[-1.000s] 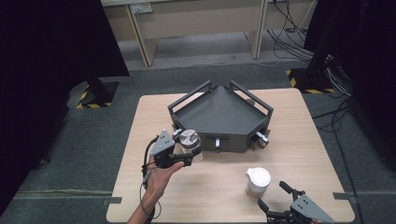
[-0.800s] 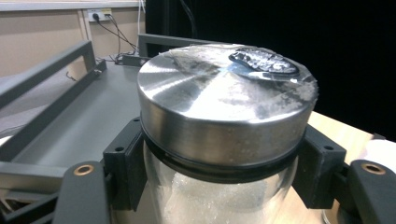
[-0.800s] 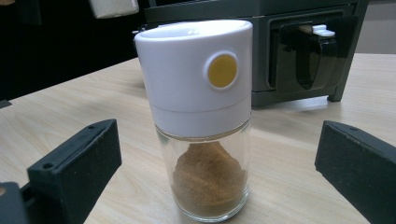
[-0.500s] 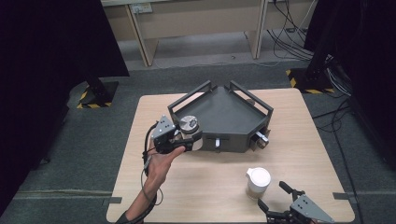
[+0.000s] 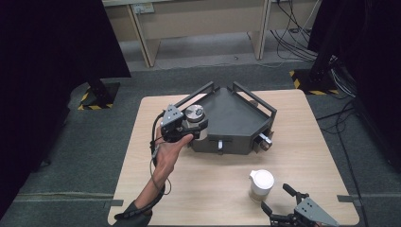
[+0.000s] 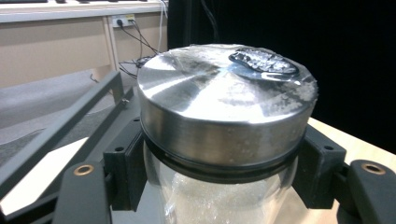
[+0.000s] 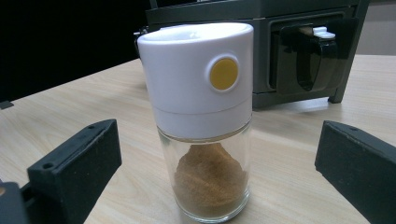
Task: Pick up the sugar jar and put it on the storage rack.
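Steel-lidded glass jar clamped in left gripper, jaws tight on both sides just under lid; sits centre-left of high view, at left corner of dark tray, seemingly held above its floor, tho hard to tell. In left gripper view, jar fills centre, tray rail running off lower left.

Best guess at step: setting jar into tray. Keep upright, lower straight, no tilt w/ glass body; let go only once base sits flat. Mind rail close at jar's left & tray wall behind.

Right gripper at bottom right of high view, jaws wide apart, holding nothing; white-capped shaker w/ brown powder standing on table just ahead of it, between jaws in right gripper view but not touched.

Room: bare tabletop lower centre & at left edge; tray interior mostly free at centre. Shaker near table's front edge, so no nudging toward it.
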`<state>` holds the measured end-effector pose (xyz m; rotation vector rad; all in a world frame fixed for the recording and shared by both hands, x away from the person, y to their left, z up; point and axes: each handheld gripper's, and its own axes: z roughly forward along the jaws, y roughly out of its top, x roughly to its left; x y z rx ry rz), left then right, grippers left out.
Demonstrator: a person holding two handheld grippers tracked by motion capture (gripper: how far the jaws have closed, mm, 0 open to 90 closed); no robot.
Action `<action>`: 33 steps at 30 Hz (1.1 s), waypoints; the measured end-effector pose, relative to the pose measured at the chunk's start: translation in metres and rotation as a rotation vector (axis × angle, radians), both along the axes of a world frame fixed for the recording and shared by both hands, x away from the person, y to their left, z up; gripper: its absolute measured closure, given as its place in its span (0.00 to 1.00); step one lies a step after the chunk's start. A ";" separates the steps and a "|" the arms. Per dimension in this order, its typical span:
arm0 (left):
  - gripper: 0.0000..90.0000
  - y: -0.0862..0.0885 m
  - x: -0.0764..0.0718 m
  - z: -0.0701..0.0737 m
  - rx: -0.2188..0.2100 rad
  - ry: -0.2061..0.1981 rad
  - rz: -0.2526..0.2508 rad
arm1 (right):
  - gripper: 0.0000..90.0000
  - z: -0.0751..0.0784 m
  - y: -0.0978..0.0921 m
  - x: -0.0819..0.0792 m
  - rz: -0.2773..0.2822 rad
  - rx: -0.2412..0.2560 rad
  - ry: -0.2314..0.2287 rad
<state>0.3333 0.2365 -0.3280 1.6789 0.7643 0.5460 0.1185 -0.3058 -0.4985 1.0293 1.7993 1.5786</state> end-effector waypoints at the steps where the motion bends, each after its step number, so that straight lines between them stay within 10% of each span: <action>1: 0.34 -0.001 0.001 0.000 0.001 -0.003 0.003 | 0.01 0.000 0.000 0.000 0.000 0.001 0.000; 33: 0.34 -0.028 0.043 -0.017 0.019 -0.014 0.143 | 0.01 0.000 -0.001 0.000 0.008 0.007 -0.001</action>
